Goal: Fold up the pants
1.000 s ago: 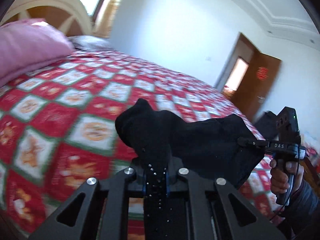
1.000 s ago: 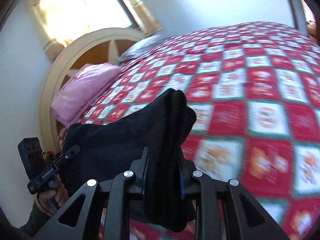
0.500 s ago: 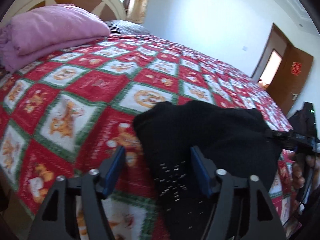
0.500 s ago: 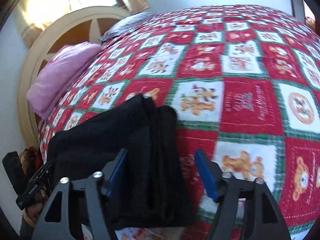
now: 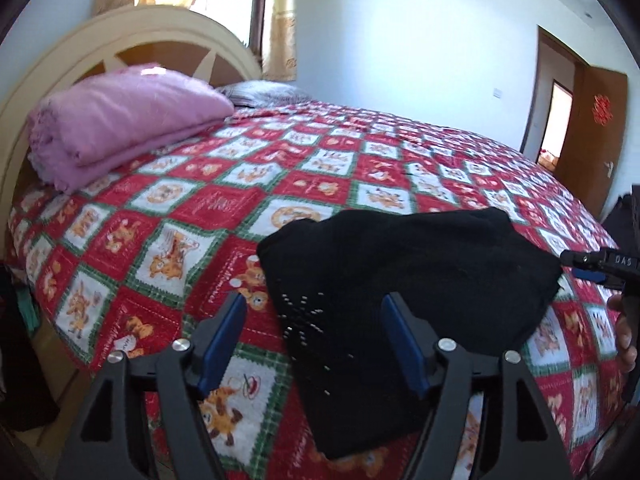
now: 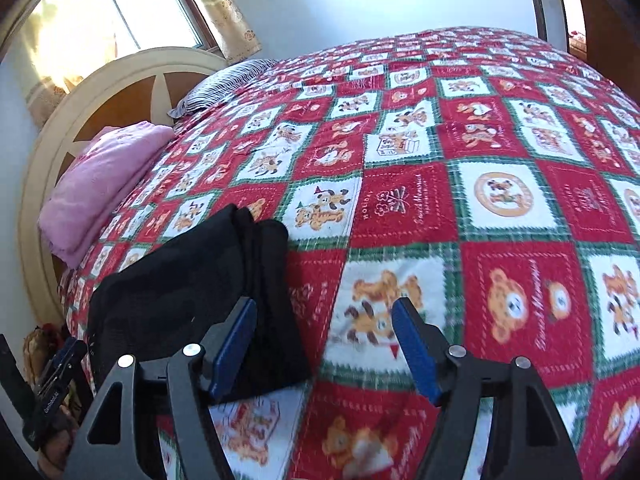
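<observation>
Left wrist: left gripper (image 5: 314, 334) released, jaws wide, folded black fabric pants (image 5: 404, 304) lying between and ahead of them on the red-green patchwork bed quilt (image 5: 168, 232). Right gripper (image 5: 600, 266) just right of pants.

Right wrist: right gripper (image 6: 324, 340) released; pants (image 6: 192, 292) at its left finger (image 6: 234, 344), nothing gripped.

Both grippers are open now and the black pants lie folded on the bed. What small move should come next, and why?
Probably draw both grippers back and away. The folded black fabric pants lie flat on the red, white and green patchwork quilt. The left gripper is open with the pants' edge between its fingers but unpressed, and the right gripper is open beside their edge, so neither holds anything.
</observation>
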The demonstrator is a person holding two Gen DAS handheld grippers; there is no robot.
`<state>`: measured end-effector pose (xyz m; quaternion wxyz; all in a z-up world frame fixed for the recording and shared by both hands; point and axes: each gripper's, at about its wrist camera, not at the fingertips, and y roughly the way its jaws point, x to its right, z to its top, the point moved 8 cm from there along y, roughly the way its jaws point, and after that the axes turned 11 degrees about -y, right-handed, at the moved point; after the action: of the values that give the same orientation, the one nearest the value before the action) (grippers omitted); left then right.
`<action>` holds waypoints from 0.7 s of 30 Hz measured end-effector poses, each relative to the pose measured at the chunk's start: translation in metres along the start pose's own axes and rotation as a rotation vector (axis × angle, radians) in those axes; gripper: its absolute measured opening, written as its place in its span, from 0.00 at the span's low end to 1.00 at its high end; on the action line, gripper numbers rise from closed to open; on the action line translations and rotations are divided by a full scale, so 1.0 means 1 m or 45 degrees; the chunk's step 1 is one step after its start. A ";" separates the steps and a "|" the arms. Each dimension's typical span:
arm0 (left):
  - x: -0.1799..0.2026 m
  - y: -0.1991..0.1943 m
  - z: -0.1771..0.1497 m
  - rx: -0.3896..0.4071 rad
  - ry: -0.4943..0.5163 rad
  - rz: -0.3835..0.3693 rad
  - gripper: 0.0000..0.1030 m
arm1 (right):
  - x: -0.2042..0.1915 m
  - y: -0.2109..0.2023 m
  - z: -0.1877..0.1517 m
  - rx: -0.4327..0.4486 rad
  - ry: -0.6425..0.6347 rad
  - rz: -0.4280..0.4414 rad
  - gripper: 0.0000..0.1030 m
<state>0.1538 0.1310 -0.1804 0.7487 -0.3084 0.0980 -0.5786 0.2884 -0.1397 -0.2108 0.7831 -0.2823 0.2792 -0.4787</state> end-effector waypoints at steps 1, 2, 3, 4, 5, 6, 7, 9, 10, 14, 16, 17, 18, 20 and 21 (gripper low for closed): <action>0.003 -0.004 0.001 0.010 0.012 0.002 0.71 | -0.003 -0.008 -0.003 0.013 -0.014 0.002 0.70; 0.006 -0.010 0.003 0.028 0.022 0.003 0.72 | -0.006 -0.013 -0.006 0.025 -0.023 0.004 0.69; 0.008 -0.014 0.005 0.040 0.024 0.000 0.75 | -0.010 -0.022 -0.008 0.048 -0.034 -0.001 0.69; 0.011 -0.018 0.007 0.054 0.024 -0.010 0.76 | -0.014 -0.034 -0.011 0.082 -0.049 -0.020 0.69; 0.015 -0.023 0.010 0.069 0.026 -0.023 0.78 | -0.019 -0.042 -0.014 0.105 -0.063 -0.029 0.69; 0.018 -0.028 0.013 0.084 0.033 -0.034 0.79 | -0.026 -0.054 -0.017 0.132 -0.088 -0.028 0.69; 0.022 -0.031 0.015 0.093 0.039 -0.043 0.79 | -0.033 -0.065 -0.019 0.158 -0.117 -0.026 0.69; 0.030 -0.039 0.018 0.117 0.052 -0.062 0.89 | -0.044 -0.084 -0.021 0.214 -0.165 -0.036 0.70; 0.032 -0.042 0.020 0.129 0.056 -0.063 0.93 | -0.050 -0.096 -0.022 0.249 -0.190 -0.045 0.70; 0.042 -0.054 0.022 0.160 0.078 -0.071 0.99 | -0.070 -0.121 -0.017 0.315 -0.294 -0.072 0.70; 0.045 -0.057 0.023 0.173 0.091 -0.071 0.99 | -0.075 -0.130 -0.013 0.346 -0.309 -0.068 0.70; 0.045 -0.058 0.024 0.180 0.093 -0.073 0.99 | -0.077 -0.132 -0.013 0.350 -0.310 -0.059 0.70; 0.046 -0.059 0.024 0.181 0.093 -0.074 0.99 | -0.078 -0.133 -0.013 0.352 -0.309 -0.049 0.71; 0.046 -0.058 0.024 0.177 0.086 -0.077 0.99 | -0.081 -0.135 -0.013 0.355 -0.314 -0.046 0.71; 0.046 -0.057 0.024 0.175 0.085 -0.079 0.99 | -0.082 -0.136 -0.014 0.357 -0.318 -0.050 0.71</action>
<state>0.1340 0.0891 -0.1189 0.7463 -0.2395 0.0733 -0.6167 0.1663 -0.1197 -0.1106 0.8338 -0.2328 0.1048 -0.4894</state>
